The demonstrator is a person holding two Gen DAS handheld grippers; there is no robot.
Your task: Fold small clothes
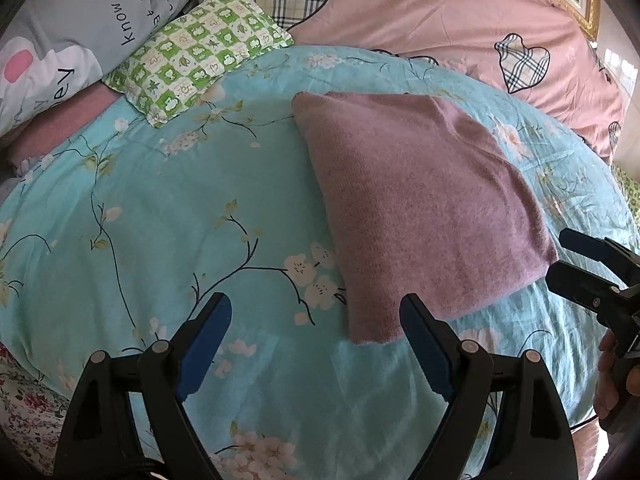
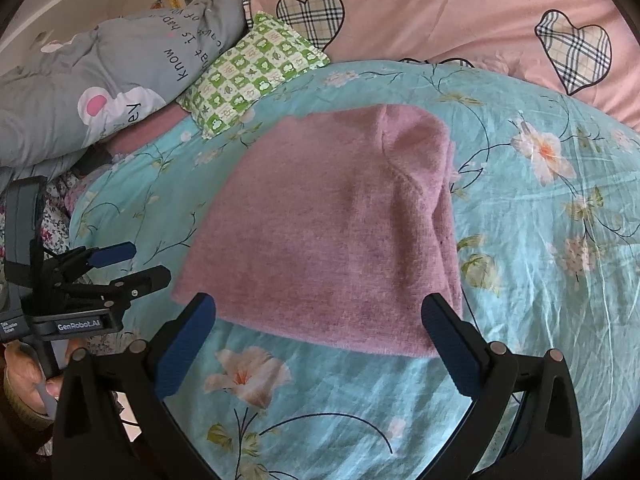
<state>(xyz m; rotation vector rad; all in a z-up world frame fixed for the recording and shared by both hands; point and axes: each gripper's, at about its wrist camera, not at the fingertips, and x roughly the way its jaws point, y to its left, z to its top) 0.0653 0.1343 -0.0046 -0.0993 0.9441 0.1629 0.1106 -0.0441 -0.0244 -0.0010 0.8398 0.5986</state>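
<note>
**Ana:** Grippers first, since they're nearest. What do you see of the left gripper (image 1: 316, 316)?

**Ben:** Its two blue-padded fingers are spread wide with nothing between them, above the turquoise flowered quilt (image 1: 120, 208). The near corner of the sweater lies just in front of its right finger.

**Ana:** And the right gripper (image 2: 318, 318)?

**Ben:** Same: spread wide, holding nothing. Its fingers frame the near edge of the sweater, but I can't tell whether they touch it.

**Ana:** Where's the garment, then?

**Ben:** The mauve knit sweater (image 2: 332, 224) is folded into a compact, roughly square bundle lying flat on the quilt, with the thicker folded layers along its right side. From the left camera it sits right of centre (image 1: 416, 208), with the right gripper at its near right corner.

**Ana:** Farther back?

**Ben:** A green checked pillow (image 2: 256, 68) at the far left edge of the quilt, apart from the sweater. Left of it, a grey cushion (image 2: 80, 84) with printed lettering. Beyond, a pink cover (image 2: 440, 12) with plaid hearts.
</note>
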